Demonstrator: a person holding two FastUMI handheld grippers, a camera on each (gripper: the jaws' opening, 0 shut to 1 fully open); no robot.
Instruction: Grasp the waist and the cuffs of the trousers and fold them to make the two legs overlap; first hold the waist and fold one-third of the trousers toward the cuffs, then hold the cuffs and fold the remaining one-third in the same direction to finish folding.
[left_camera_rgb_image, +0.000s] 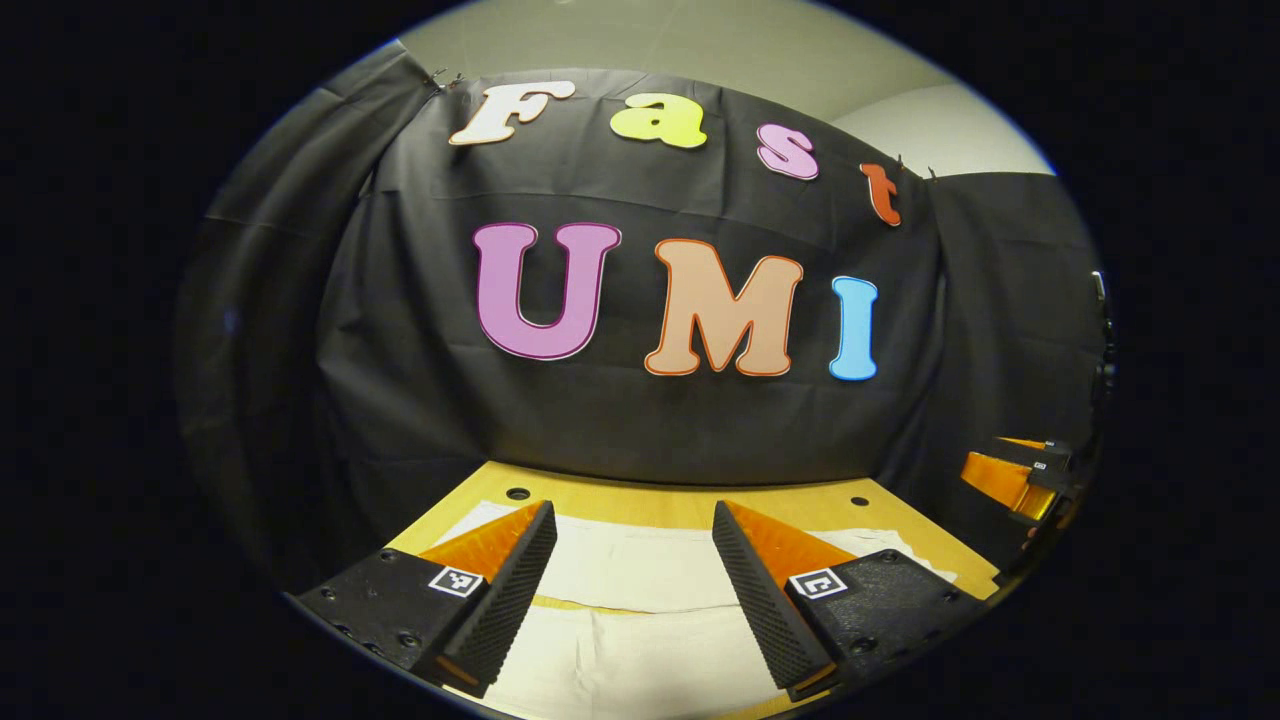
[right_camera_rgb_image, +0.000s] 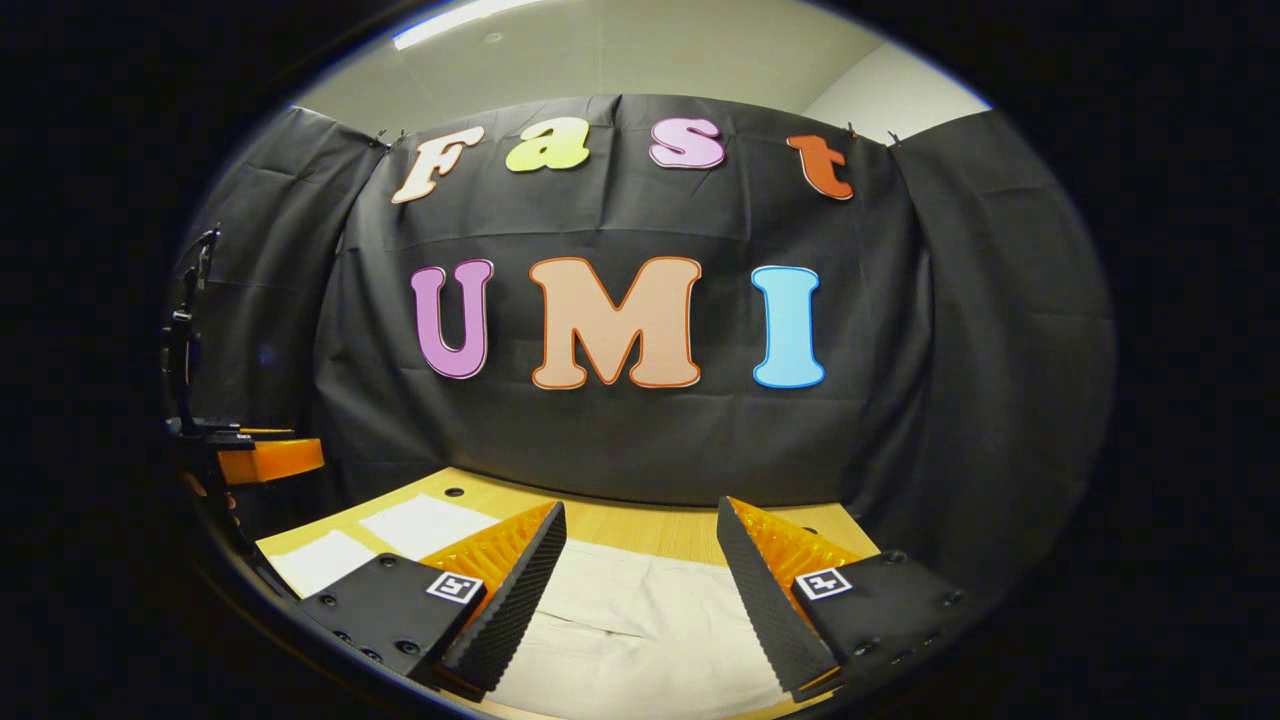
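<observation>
Lying flat on the wooden table, the pale trousers are spread in front of the black cloth wall. The left gripper is held above them, fingers wide apart and empty. The right gripper is likewise held spread over the trousers, nothing being gripped.

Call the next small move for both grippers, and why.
Probably lower both toward the trousers and close on the near edge. The left gripper and right gripper both hover with jaws wide apart and nothing between them, while the pale trousers lie flat on the wooden table, legs not yet overlapped. I cannot tell waist from cuffs.
</observation>
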